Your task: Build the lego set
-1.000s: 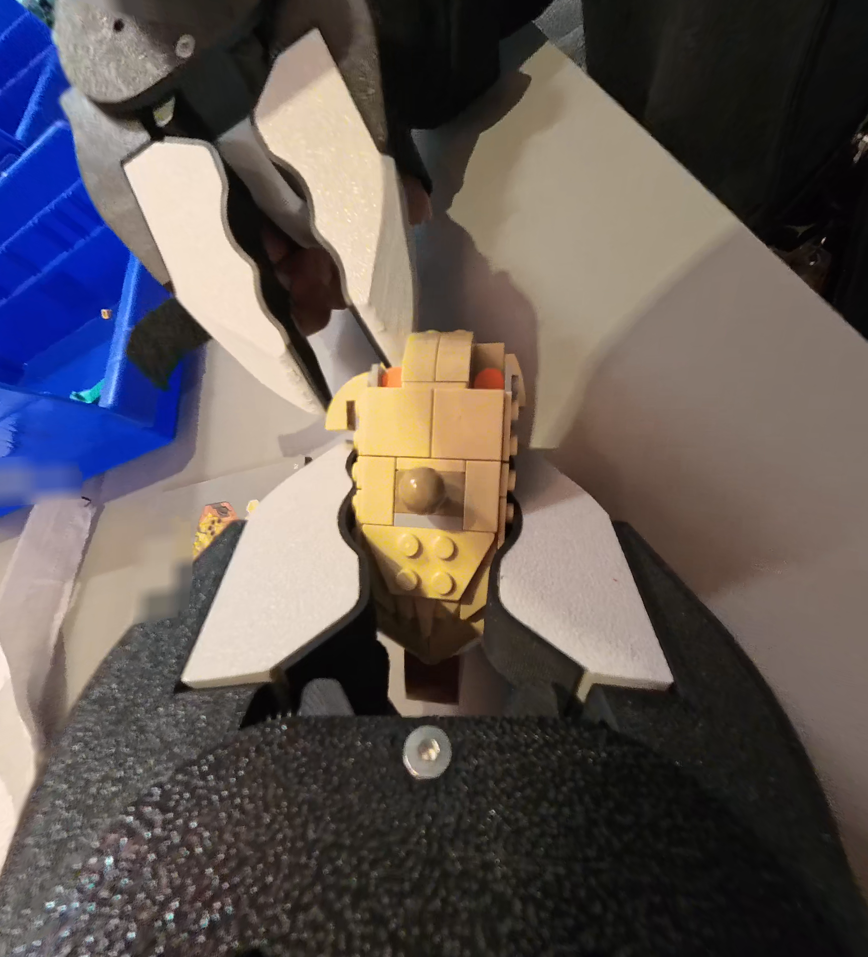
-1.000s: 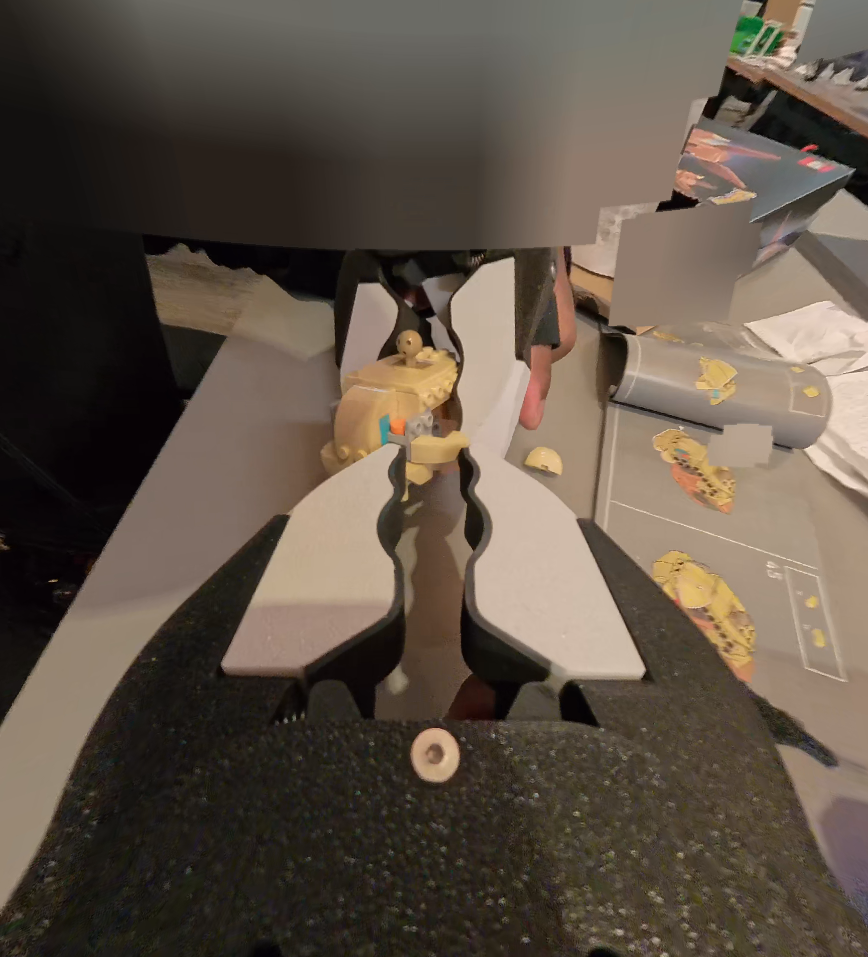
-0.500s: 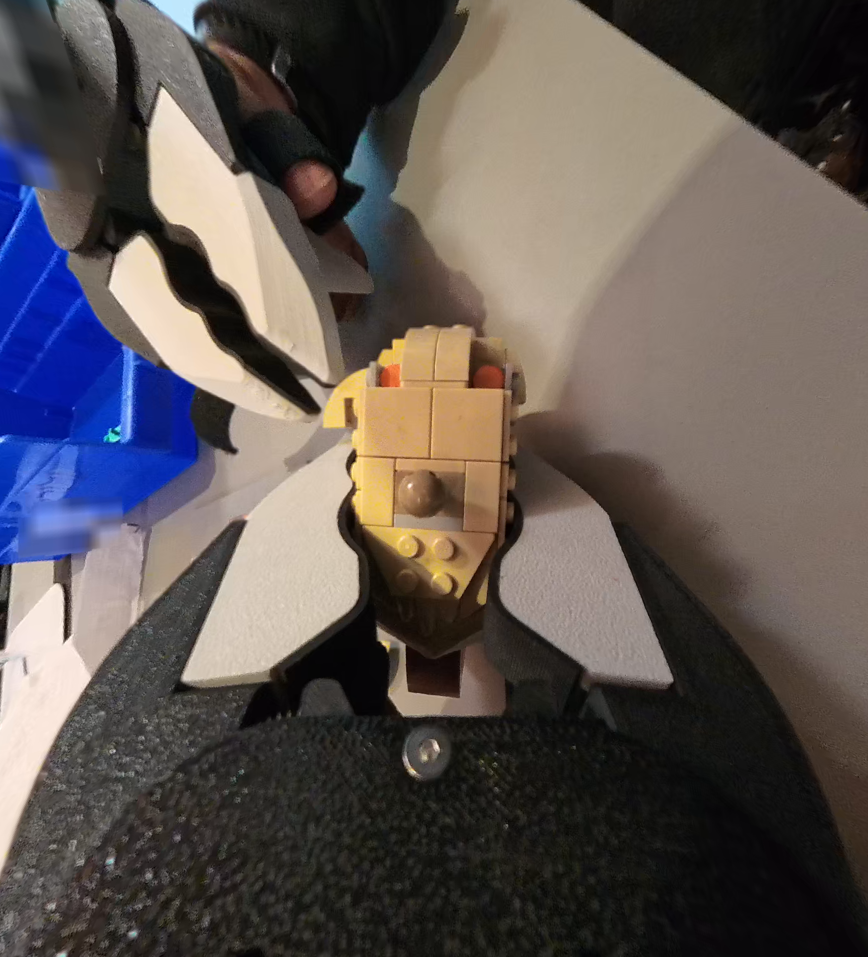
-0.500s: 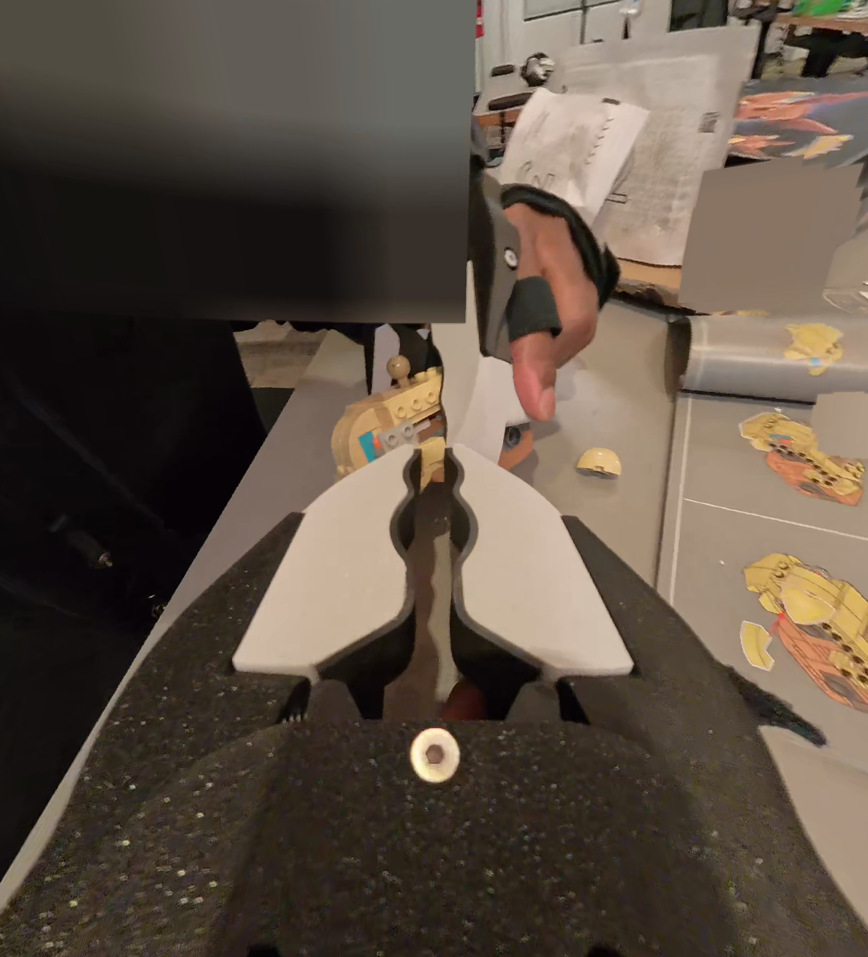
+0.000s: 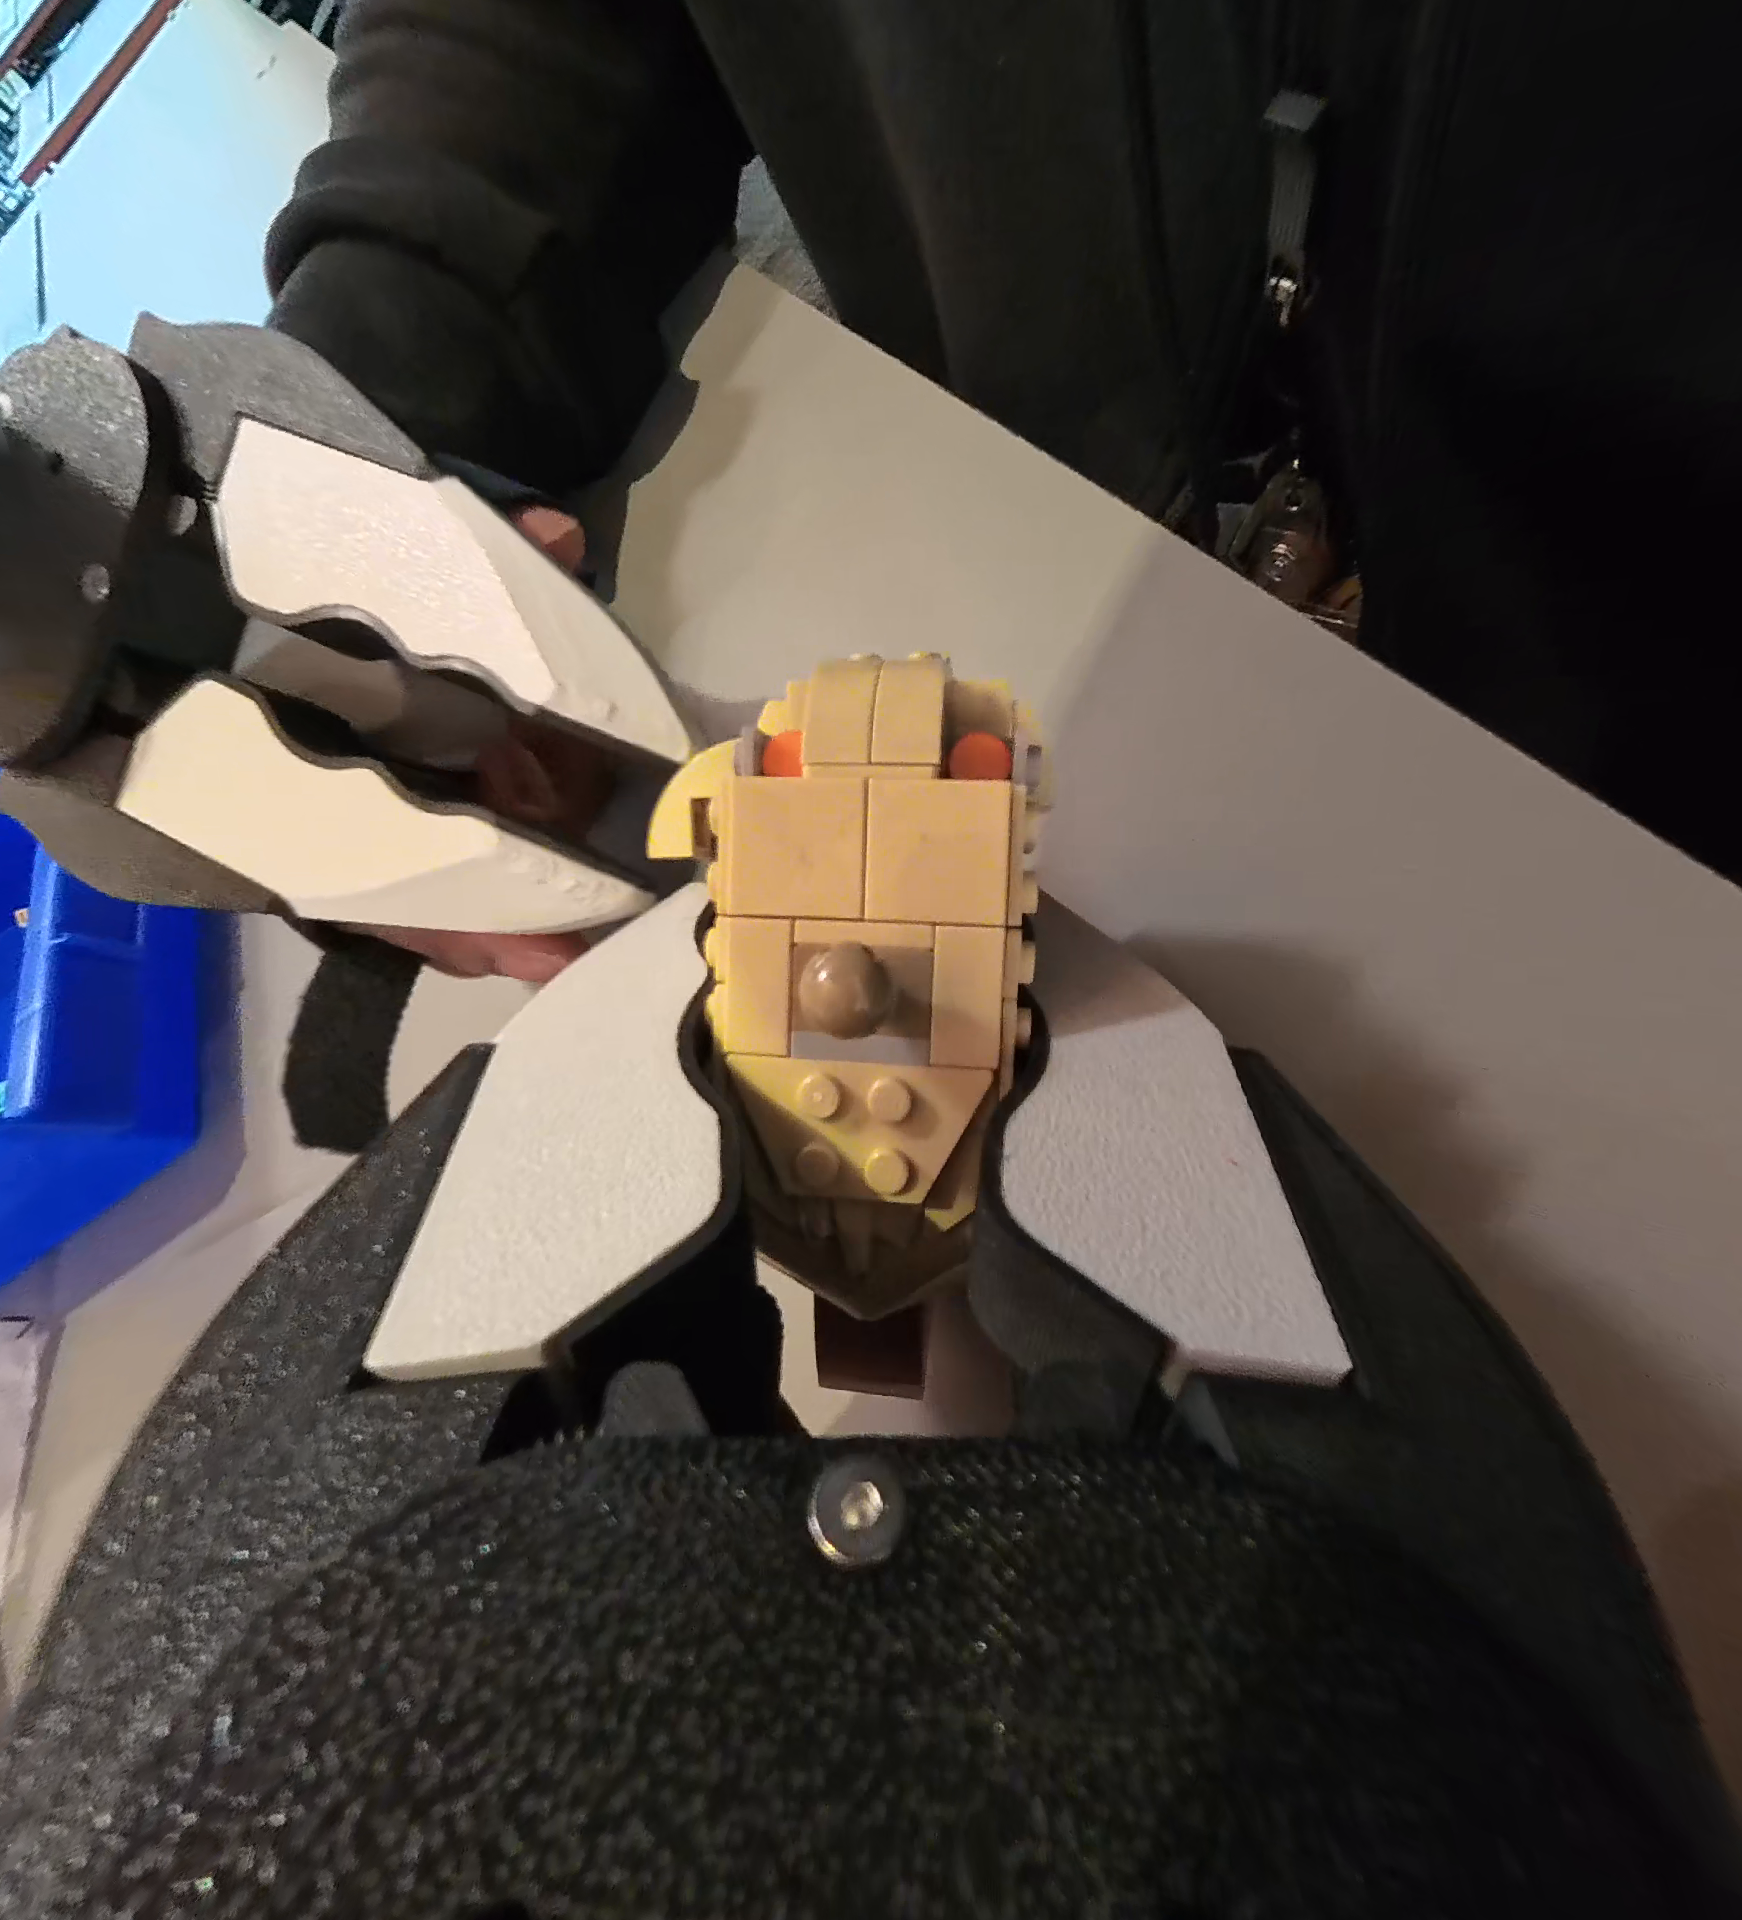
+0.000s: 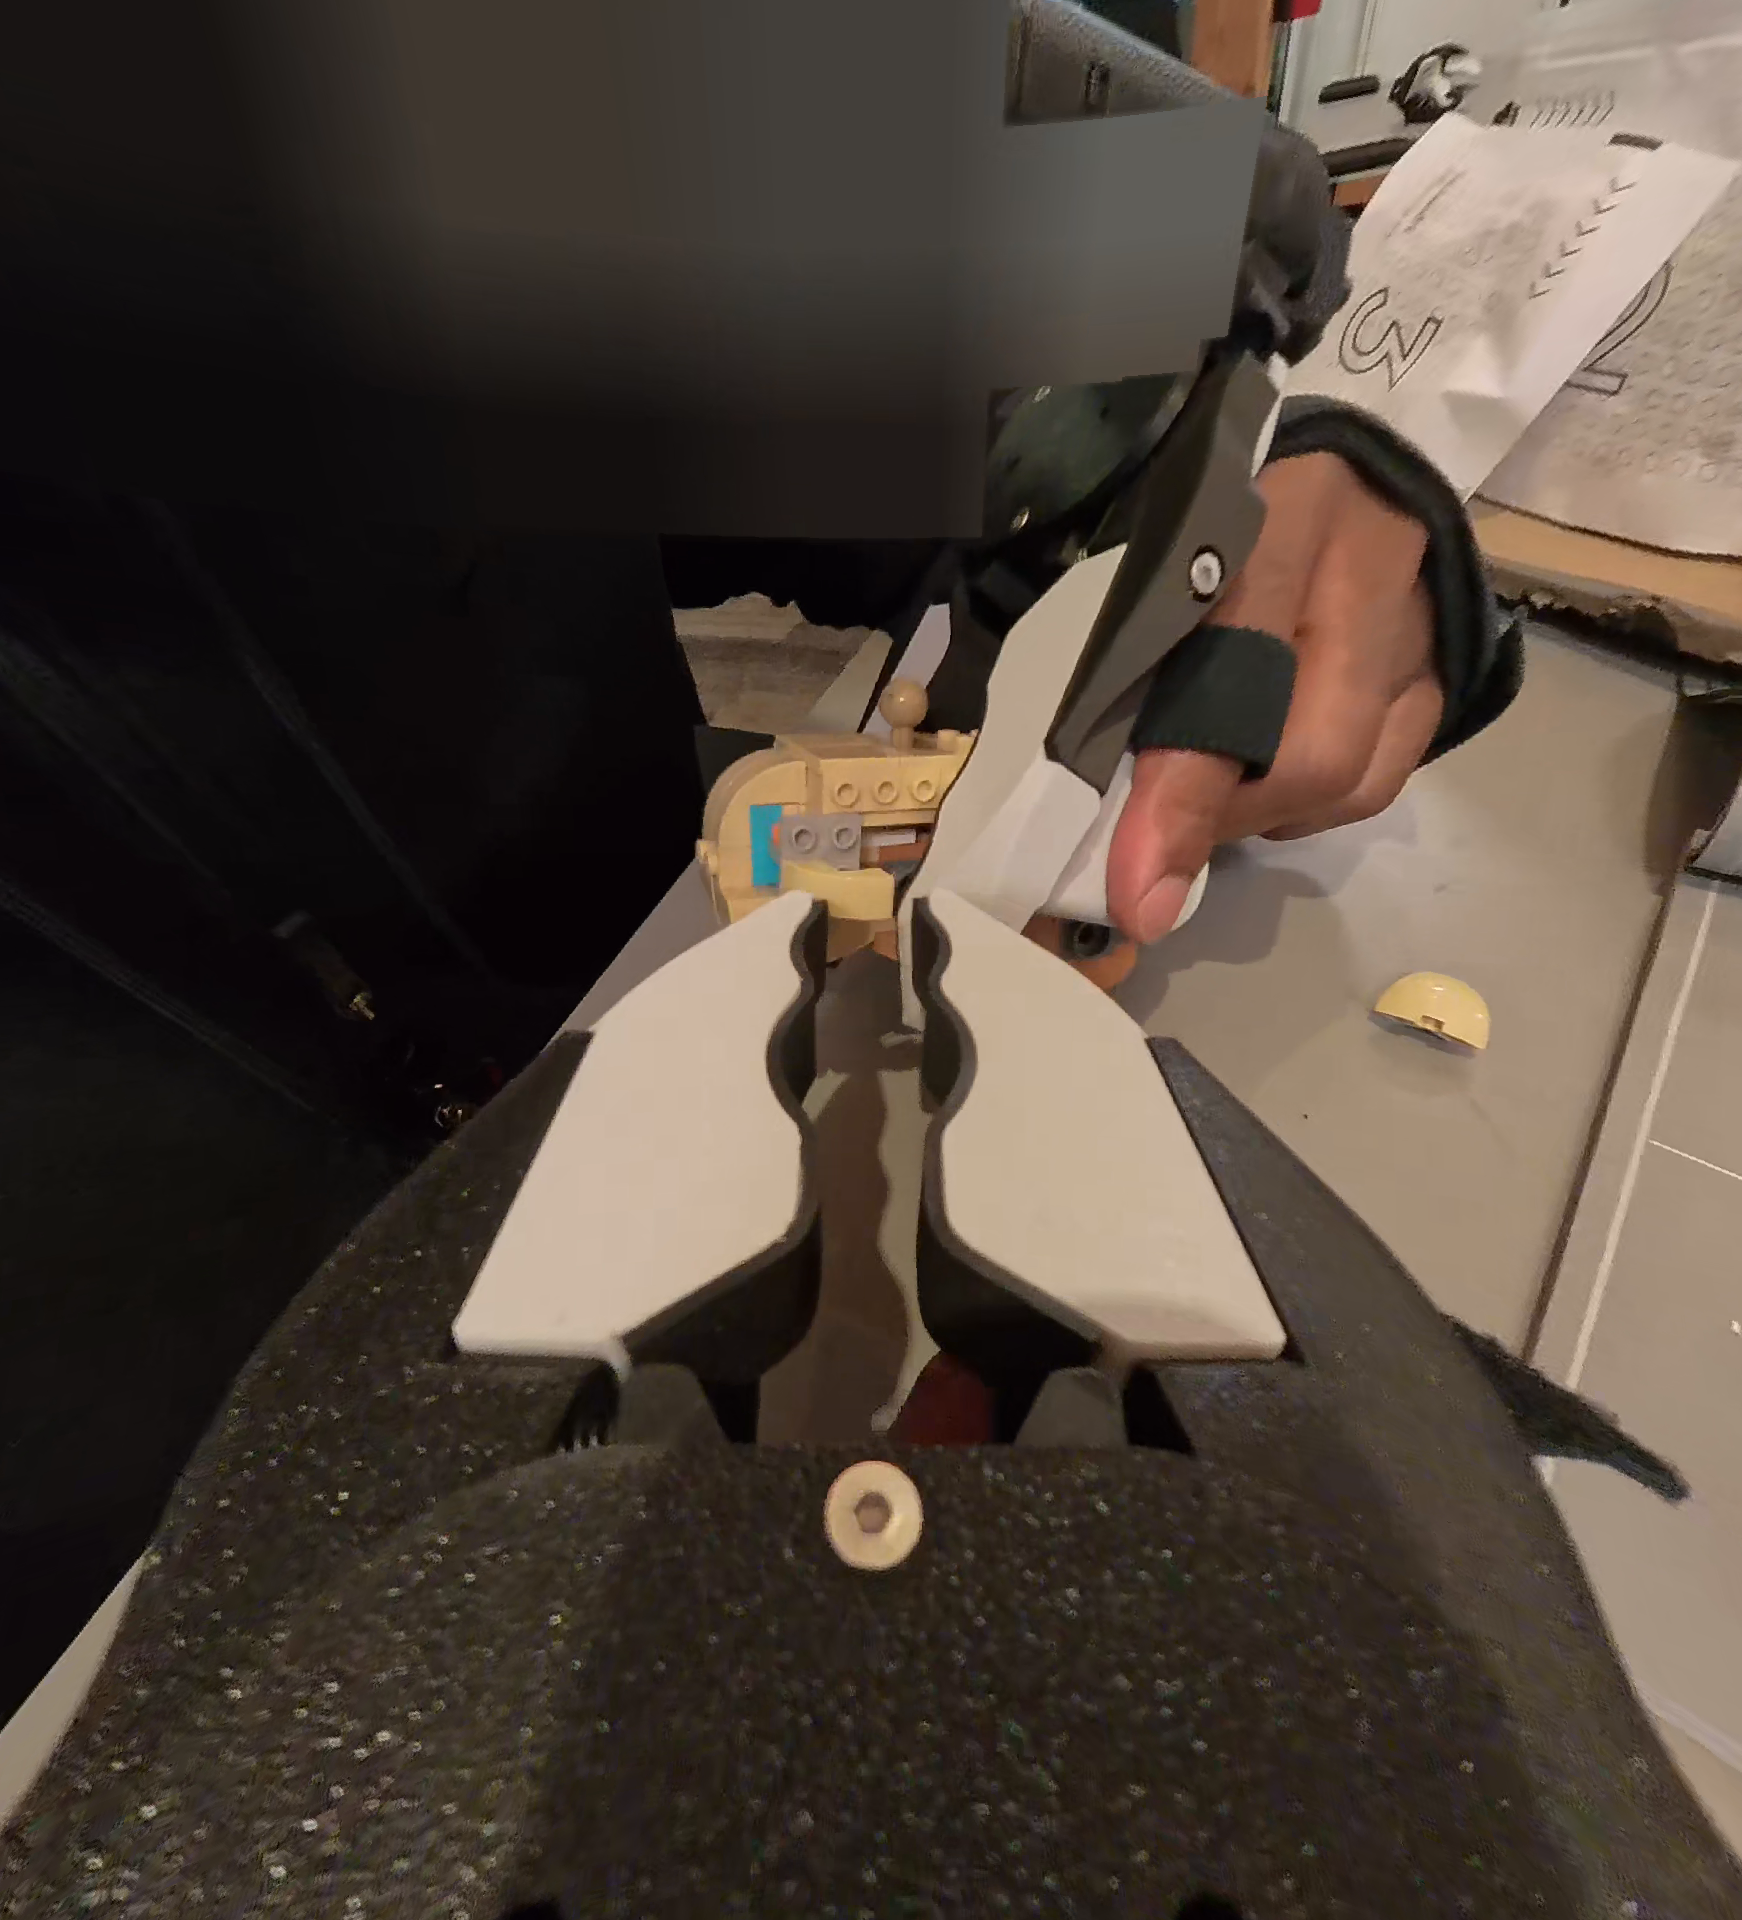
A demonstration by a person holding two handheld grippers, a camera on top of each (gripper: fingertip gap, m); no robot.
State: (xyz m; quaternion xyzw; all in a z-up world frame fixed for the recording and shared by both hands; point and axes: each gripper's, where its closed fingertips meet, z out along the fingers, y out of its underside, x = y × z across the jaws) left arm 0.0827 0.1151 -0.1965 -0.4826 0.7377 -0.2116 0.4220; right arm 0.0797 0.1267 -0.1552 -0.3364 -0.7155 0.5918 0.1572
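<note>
Tan toy-brick model [image 5: 862, 935]: sitting clamped in left gripper [image 5: 862, 1023], rigid, probably light and fragile; right gripper [image 6: 867, 925], jaws slightly apart and empty, hovering at nine o'clock by its curved fin [image 5: 685, 816].

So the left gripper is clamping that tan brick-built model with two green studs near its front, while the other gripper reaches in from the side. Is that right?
Not quite: the two studs near the front of the tan brick-built model are orange, not green, as the left wrist view shows. The rest stands: the left gripper clamps the model, and the right gripper reaches in from the side.
</note>
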